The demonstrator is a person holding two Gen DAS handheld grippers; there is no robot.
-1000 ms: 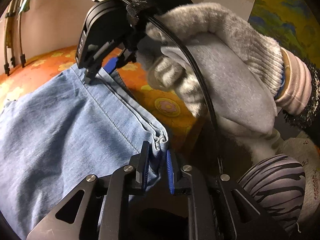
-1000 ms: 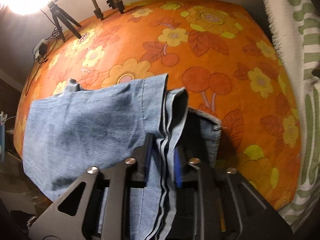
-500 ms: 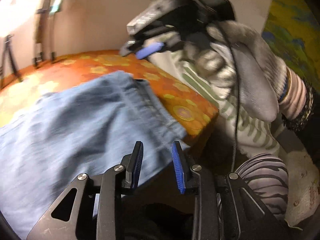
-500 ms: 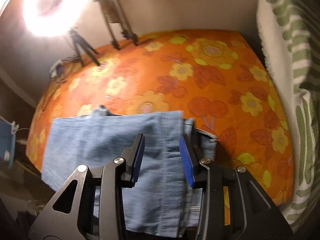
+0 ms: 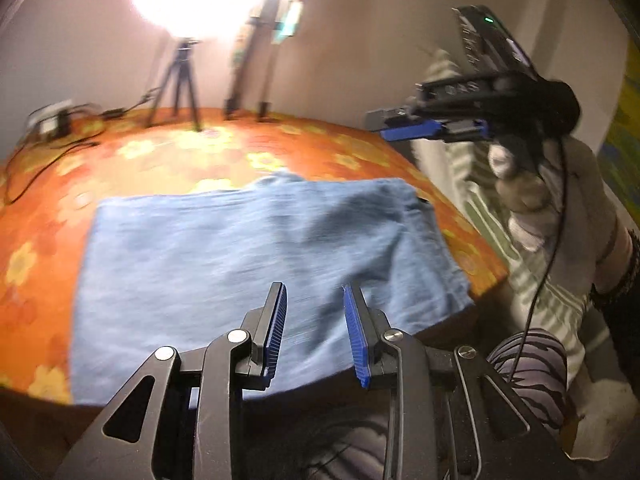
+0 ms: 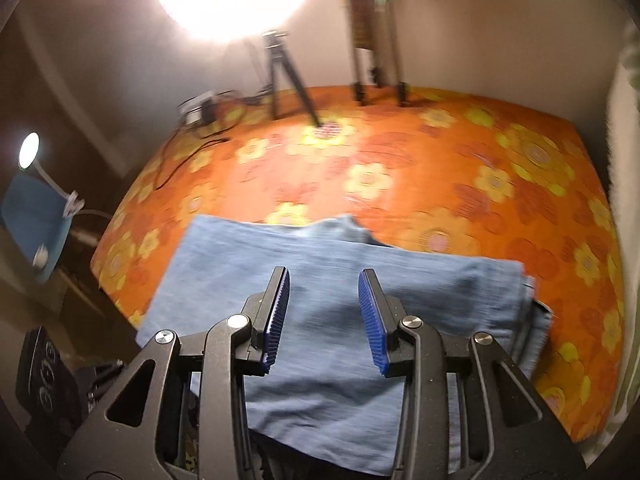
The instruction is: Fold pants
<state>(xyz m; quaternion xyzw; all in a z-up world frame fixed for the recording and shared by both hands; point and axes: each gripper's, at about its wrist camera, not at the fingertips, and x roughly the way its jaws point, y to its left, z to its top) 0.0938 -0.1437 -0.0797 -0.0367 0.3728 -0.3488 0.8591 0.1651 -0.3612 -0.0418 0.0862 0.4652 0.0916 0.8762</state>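
Pants [image 6: 320, 300] lie folded, long axis running left-right.

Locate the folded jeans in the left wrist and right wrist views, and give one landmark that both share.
Left wrist: the folded jeans lie in the centre and lower left of the picture, on the orange floral cloth, just beyond the left gripper.
Right wrist: the folded jeans fill the lower centre, behind the right gripper.
Shared landmark: the small black tripod under the bright lamp.
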